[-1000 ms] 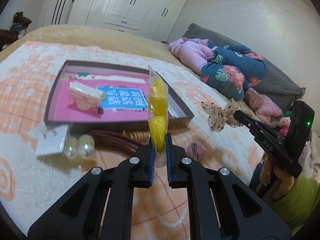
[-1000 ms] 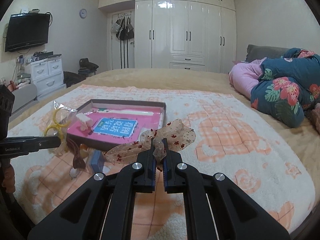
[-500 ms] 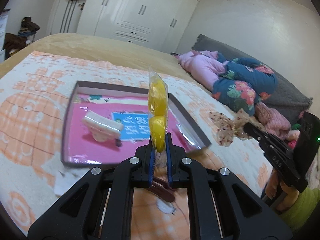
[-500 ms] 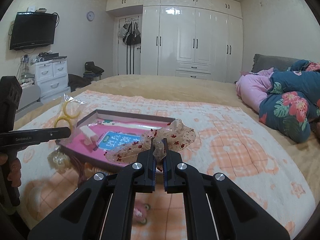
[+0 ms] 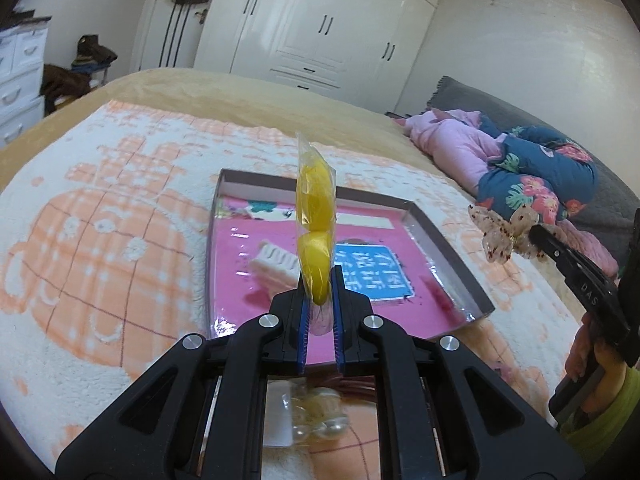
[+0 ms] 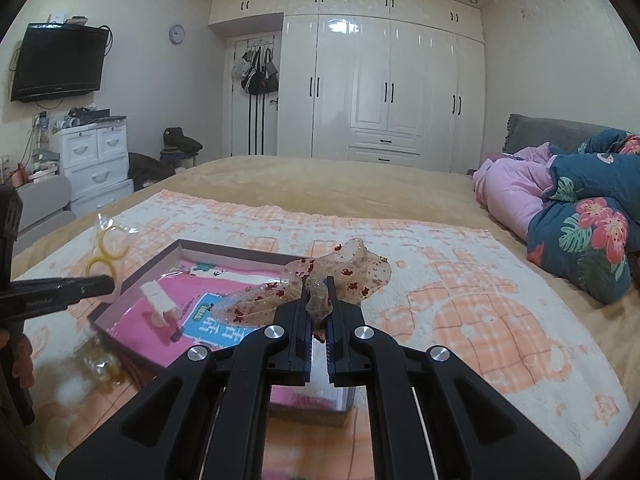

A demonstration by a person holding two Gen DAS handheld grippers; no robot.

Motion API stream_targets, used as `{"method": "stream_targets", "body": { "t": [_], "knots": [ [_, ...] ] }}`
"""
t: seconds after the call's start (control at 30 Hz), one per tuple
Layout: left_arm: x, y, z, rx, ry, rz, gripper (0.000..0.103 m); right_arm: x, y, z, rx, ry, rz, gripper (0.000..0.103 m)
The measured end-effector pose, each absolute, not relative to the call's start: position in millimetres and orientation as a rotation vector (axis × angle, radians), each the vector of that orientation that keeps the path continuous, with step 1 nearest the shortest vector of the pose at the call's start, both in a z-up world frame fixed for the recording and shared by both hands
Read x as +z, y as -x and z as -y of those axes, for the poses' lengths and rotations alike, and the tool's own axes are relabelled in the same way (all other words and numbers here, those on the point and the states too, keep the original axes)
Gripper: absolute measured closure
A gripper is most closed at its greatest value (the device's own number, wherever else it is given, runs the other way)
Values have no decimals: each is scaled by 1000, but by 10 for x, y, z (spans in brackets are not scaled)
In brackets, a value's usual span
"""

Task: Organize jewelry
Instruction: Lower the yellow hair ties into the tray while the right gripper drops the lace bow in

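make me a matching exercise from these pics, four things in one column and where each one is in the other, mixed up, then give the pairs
Things:
1. yellow rings in a clear bag
2. sheer spotted bow
3. white hair claw
4. pearl beads

Places:
A. lying inside the pink box
B. pinched in the right gripper
C. on the blanket outside the box, at its near edge
D. pinched in the left gripper

Pairs: 1-D, 2-B, 3-A, 4-C
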State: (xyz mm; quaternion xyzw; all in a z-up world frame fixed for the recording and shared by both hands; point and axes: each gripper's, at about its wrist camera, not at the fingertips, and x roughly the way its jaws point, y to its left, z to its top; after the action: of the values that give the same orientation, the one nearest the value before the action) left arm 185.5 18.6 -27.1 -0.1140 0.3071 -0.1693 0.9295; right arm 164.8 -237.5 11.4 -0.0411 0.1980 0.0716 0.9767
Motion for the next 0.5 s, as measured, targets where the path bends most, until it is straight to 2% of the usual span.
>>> {"method": "stream_targets", "body": {
  "t": [0.5],
  "knots": [
    [-459,-2027,-253,-308,241,-678,98,-180,-2136,2232,120,84,-499,98]
  ]
}}
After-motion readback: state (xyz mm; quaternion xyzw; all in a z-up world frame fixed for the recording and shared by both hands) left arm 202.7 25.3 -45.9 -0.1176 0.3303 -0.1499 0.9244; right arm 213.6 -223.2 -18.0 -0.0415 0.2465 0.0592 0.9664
